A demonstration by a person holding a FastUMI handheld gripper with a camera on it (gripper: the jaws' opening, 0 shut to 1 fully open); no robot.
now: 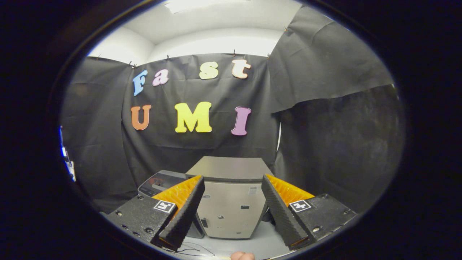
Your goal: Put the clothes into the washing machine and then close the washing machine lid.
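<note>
My gripper (232, 178) is open, its two fingers spread wide with nothing between them. Just beyond them a grey box-shaped machine (231, 209) stands on a pale table (267, 242), its flat top (231, 168) level and shut. Its facing side is a plain panel with a few small slots and screws. To its left, half hidden by my left finger (184, 209), a dark unit with a control panel (162, 180) adjoins the box; I cannot tell whether it belongs to the same machine.
Black cloth walls close in behind and on both sides of the grey machine. A person's fingertip (242, 256) shows at the near edge of the table. A thin dark cable (195, 249) lies on the table by my left finger.
</note>
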